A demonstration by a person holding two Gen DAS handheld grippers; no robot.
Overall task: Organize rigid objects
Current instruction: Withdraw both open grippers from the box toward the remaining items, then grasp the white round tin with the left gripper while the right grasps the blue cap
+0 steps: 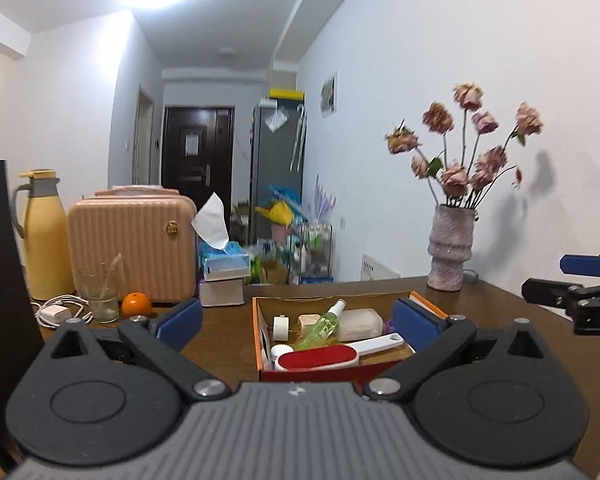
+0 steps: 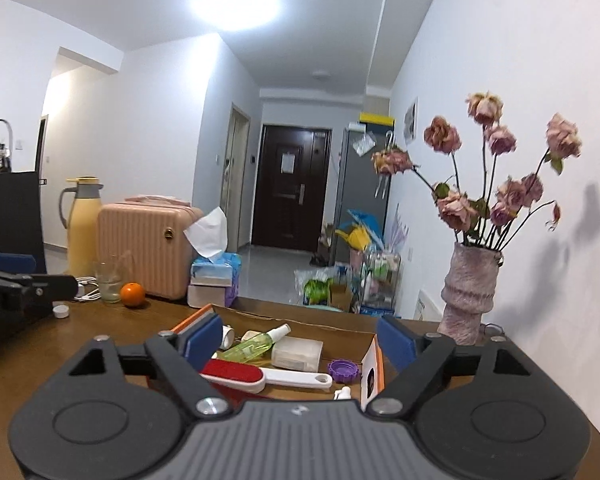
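Cardboard box (image 1: 260, 344) on the counter (image 1: 228, 332), holding lint brush (image 1: 320, 358) and spray bottle (image 1: 324, 326); left gripper (image 1: 296, 316) and right gripper (image 2: 300, 340) jaws spread wide, both empty.

left hand-held gripper (image 1: 298, 320) agape, right hand-held gripper (image 2: 300, 342) agape

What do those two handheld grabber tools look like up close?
Both look alike: the left gripper and the right gripper have a ribbed grey body, round black housings, black linkage arms with silver pivot screws, and blue rectangular pads on the fingers. No cables or sleeves show.
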